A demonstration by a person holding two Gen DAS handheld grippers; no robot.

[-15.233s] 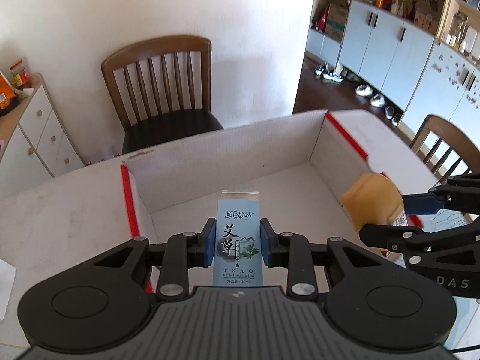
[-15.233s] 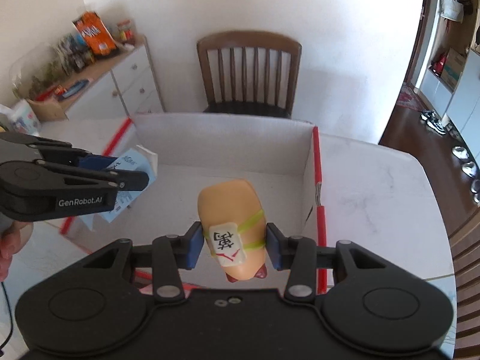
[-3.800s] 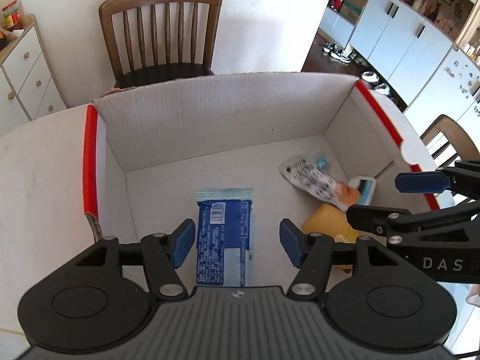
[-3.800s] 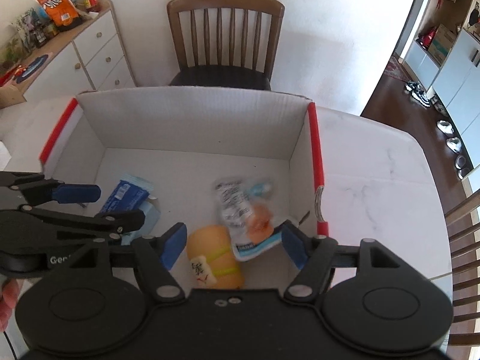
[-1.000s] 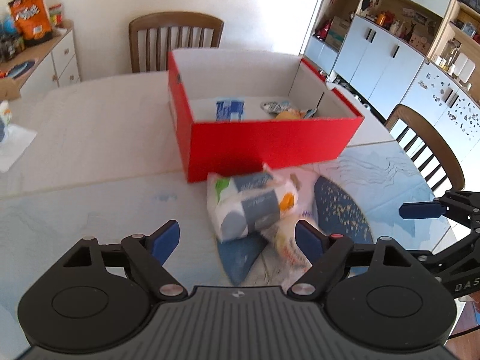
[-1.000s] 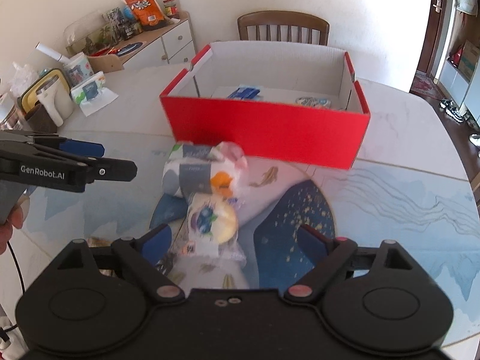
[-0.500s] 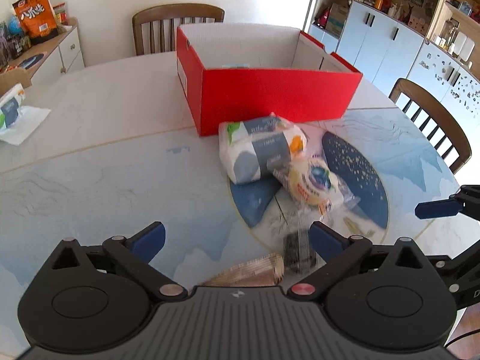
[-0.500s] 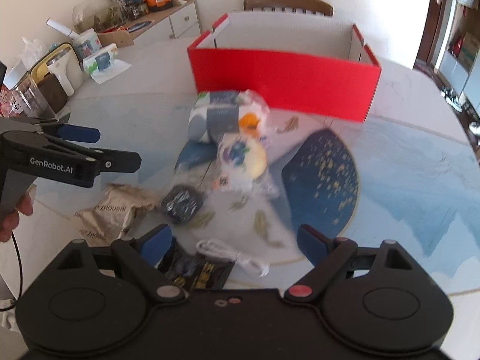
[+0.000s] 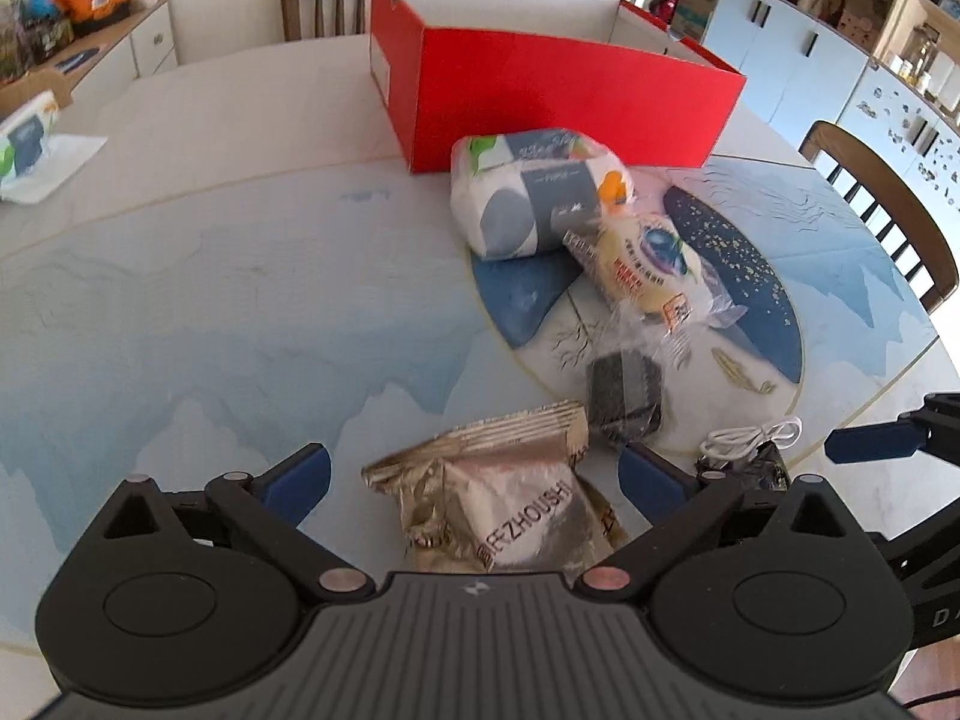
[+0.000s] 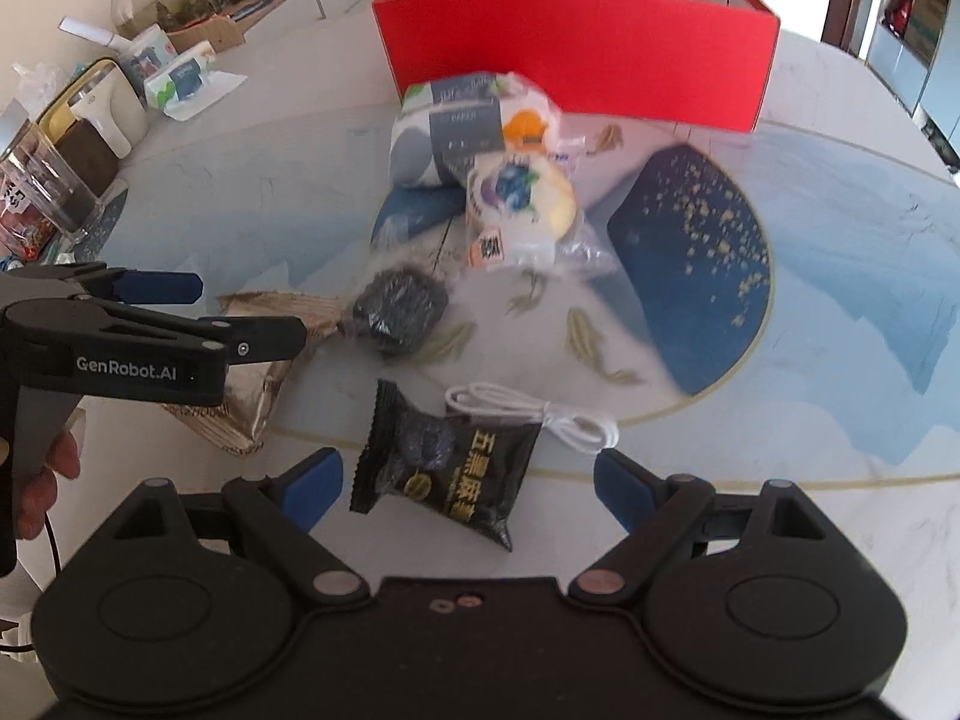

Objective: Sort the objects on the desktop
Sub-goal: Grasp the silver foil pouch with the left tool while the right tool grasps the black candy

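Observation:
My left gripper [image 9: 474,471] is open, its jaws on either side of a crumpled gold snack packet [image 9: 510,504] on the table; the packet also shows in the right wrist view [image 10: 252,402]. My right gripper [image 10: 468,483] is open over a black snack packet [image 10: 450,468], with a coiled white cable [image 10: 534,411] just beyond it. Further off lie a dark wrapped lump [image 10: 399,312], a round bread in clear wrap [image 10: 522,198] and a tissue pack [image 10: 450,132]. The red box [image 10: 576,54] stands at the back.
A sideboard [image 9: 90,42] with snack bags and a chair [image 9: 336,0] stand behind the table. A glass [image 10: 42,192], a toaster-like appliance [image 10: 102,108] and tissue packs [image 10: 180,81] sit at the table's left. Another chair [image 9: 888,210] is at the right.
Both grippers have drawn back toward the near table edge and dropped lower. The gold packet now lies between the left jaws and the black packet between the right jaws.

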